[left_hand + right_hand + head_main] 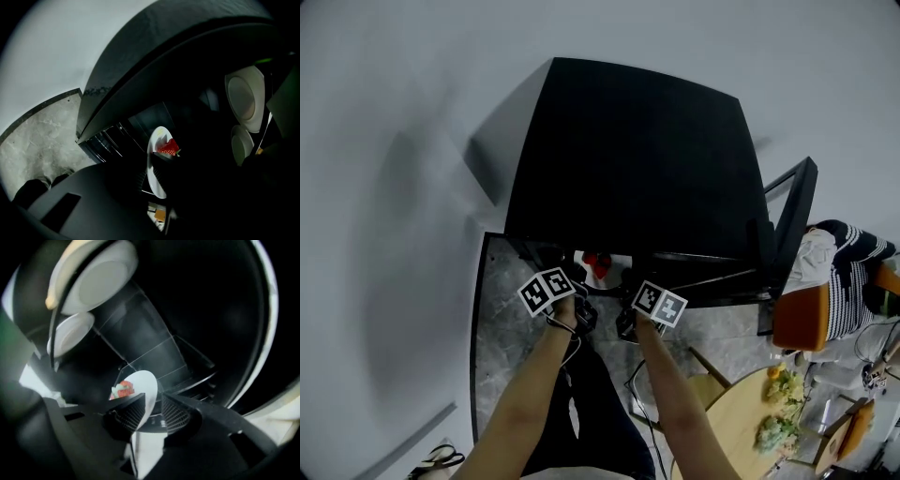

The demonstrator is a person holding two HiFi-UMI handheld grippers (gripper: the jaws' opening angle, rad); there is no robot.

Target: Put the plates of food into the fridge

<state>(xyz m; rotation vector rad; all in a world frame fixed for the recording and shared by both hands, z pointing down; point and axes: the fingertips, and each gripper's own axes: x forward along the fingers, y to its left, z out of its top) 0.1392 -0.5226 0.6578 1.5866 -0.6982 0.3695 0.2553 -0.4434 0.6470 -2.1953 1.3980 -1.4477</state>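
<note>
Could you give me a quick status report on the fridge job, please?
Left gripper and right gripper both clamped on the strawberry plate. Plate at the open fridge. Two white dishes nearby, clear of it.

Plate (581, 257) mostly hidden under fridge top (637, 159); left tongs (154, 165) lost in darkness; seated person (848, 253) cut by right edge.

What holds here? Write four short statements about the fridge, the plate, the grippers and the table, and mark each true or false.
1. The black box-shaped fridge has its door open: true.
2. The right gripper is empty: false; its jaws close on the rim of the round white plate.
3. That plate carries red food: true.
4. The round wooden table is bare: false; green food sits on it.
</note>
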